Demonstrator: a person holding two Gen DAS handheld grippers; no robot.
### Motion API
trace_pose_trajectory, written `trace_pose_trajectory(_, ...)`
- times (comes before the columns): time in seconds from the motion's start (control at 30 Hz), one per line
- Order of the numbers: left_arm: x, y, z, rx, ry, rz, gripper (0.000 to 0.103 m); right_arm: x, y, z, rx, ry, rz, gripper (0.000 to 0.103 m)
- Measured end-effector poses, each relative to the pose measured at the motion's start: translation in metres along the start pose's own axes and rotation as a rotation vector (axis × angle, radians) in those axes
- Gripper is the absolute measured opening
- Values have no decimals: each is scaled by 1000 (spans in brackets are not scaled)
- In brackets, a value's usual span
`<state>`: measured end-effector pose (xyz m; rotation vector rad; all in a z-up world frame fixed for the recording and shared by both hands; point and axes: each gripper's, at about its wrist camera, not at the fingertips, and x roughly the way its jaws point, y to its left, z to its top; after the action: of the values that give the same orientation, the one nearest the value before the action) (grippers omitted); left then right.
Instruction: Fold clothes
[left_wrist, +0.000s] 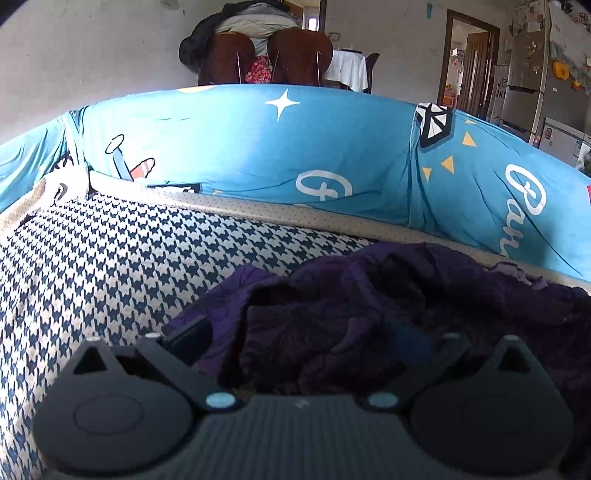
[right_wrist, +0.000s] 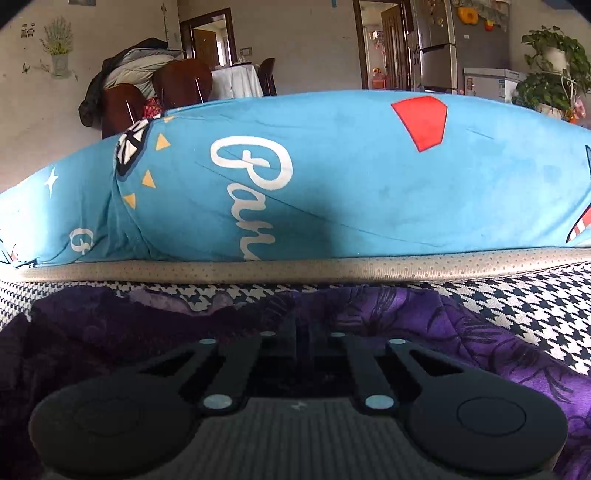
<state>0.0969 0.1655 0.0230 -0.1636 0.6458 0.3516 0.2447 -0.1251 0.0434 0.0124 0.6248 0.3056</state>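
The right gripper (right_wrist: 303, 332), clenched apparently on the crumpled purple floral garment (right_wrist: 424, 317), should lift slowly; left gripper (left_wrist: 306, 343), released, follows.

You have a cushioned surface covered in a navy-and-white houndstooth cloth (left_wrist: 110, 258), bordered along its far side by a beige dotted edging strip (right_wrist: 332, 267). A crumpled dark purple garment (left_wrist: 369, 306) with a floral pattern lies directly on the houndstooth cloth, close to the edging. A blue printed cushion (right_wrist: 332, 177) runs along behind the strip; whether it rests on the same surface cannot be told.
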Motion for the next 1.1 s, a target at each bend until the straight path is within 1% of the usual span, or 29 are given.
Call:
trace_pose_trajectory(0.07,-3,-1,2,6,-16,-1,103,-14,5,0,-2,4,45,8)
trace_pose_trajectory(0.17,-3,-2,2,4,-4,-7,103,-27,14,-1,-44,24,99,8)
trace_pose_trajectory(0.2,-3,-2,2,1,3,-10,103,-30,16,-1,-52,40,120,8)
trace_pose_trajectory(0.27,-1,-1,0,-5,17,-16,103,-28,15,-2,-48,114,168,8)
trace_pose_trajectory(0.3,0,-1,-1,-6,22,-17,103,-27,14,-4,-49,141,171,8)
trace_pose_trajectory(0.37,2,0,-2,-12,35,-16,103,-26,14,-6,-53,162,150,8)
trace_pose_trajectory(0.47,6,2,-3,-27,54,-18,103,-28,13,-3,-63,192,189,12)
trace_pose_trajectory(0.5,8,2,-3,-31,60,-19,103,-28,14,-3,-86,210,197,12)
trace_pose_trajectory(0.6,11,3,-5,-32,69,-19,103,-28,20,-4,-155,233,183,12)
trace_pose_trajectory(0.67,12,3,-5,-33,73,-21,103,-36,21,0,-169,195,211,12)
trace_pose_trajectory(0.77,14,2,-6,-34,80,-24,103,-48,19,15,-149,96,231,16)
trace_pose_trajectory(0.8,15,2,-7,-32,82,-24,103,-49,19,20,-142,66,228,20)
trace_pose_trajectory(0.87,18,0,-8,-27,90,-24,103,-44,19,27,-131,6,221,35)
trace_pose_trajectory(0.9,18,-1,-8,-25,94,-24,103,-38,19,29,-125,-12,213,45)
trace_pose_trajectory(0.93,19,-2,-9,-25,98,-26,103,-30,19,29,-121,-12,203,51)
trace_pose_trajectory(1.03,20,-3,-9,-20,106,-33,103,-2,17,28,-108,28,171,52)
trace_pose_trajectory(1.1,21,-4,-9,-18,110,-32,103,15,15,25,-92,59,168,52)
